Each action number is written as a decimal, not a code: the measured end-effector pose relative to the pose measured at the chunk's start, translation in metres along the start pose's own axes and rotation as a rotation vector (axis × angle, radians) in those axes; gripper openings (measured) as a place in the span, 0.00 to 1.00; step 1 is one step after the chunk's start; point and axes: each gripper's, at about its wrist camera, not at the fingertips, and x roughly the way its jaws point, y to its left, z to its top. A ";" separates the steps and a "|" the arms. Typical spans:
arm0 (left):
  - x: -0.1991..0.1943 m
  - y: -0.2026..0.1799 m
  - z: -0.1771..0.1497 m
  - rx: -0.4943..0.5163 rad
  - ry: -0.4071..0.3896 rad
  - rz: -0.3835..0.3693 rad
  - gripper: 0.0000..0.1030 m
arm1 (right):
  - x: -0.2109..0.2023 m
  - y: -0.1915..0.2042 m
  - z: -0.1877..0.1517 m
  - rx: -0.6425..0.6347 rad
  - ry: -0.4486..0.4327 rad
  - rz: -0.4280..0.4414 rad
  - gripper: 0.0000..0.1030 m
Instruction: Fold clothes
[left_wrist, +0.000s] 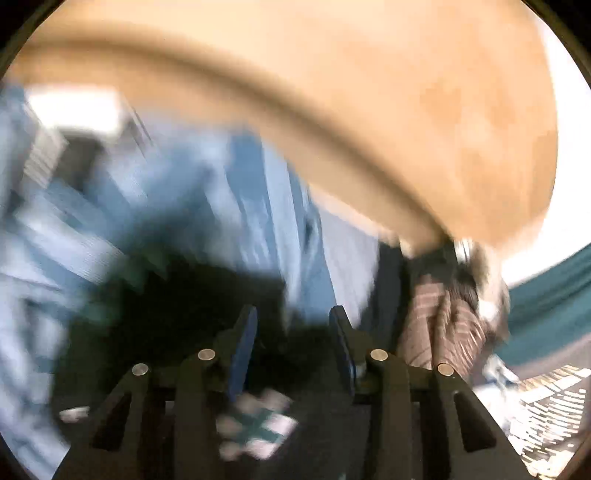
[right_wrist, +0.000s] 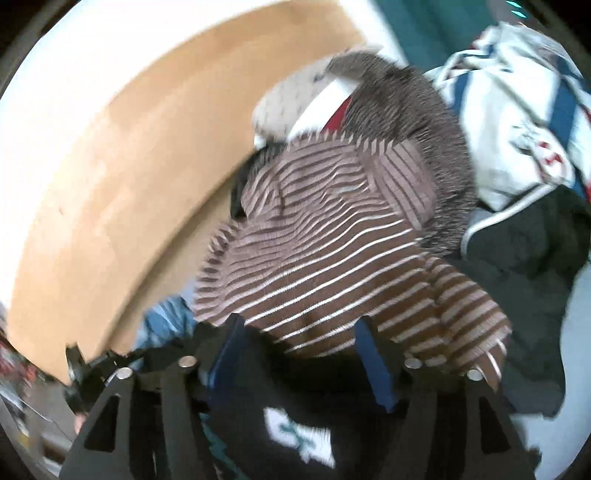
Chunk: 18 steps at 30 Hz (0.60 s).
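the left hand-held gripper (left_wrist: 291, 332) stands with its blue pads apart, nothing pinched, blurred blue cloth (left_wrist: 258, 206) just beyond at 12 o'clock. the right hand-held gripper (right_wrist: 299, 339) gapes wide over the brown striped shirt (right_wrist: 332, 258) on the tan counter (right_wrist: 110, 166); the white and navy garment (right_wrist: 517, 122) lies at 2 o'clock, its red print too blurred to read.

On the right wrist view the striped garment (right_wrist: 332, 236) lies heaped in the middle, the worktop (right_wrist: 110, 166) to its left, more clothes (right_wrist: 517, 110) piled at far right.
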 end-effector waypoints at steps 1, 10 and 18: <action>-0.014 -0.006 -0.004 0.019 -0.034 -0.019 0.58 | -0.012 -0.007 -0.005 0.014 -0.006 0.002 0.71; -0.049 -0.078 -0.170 0.557 0.364 -0.167 0.62 | -0.063 -0.120 -0.074 0.198 0.181 -0.228 0.72; -0.048 -0.053 -0.320 0.782 0.547 -0.106 0.62 | -0.086 -0.176 -0.120 0.281 0.228 -0.312 0.74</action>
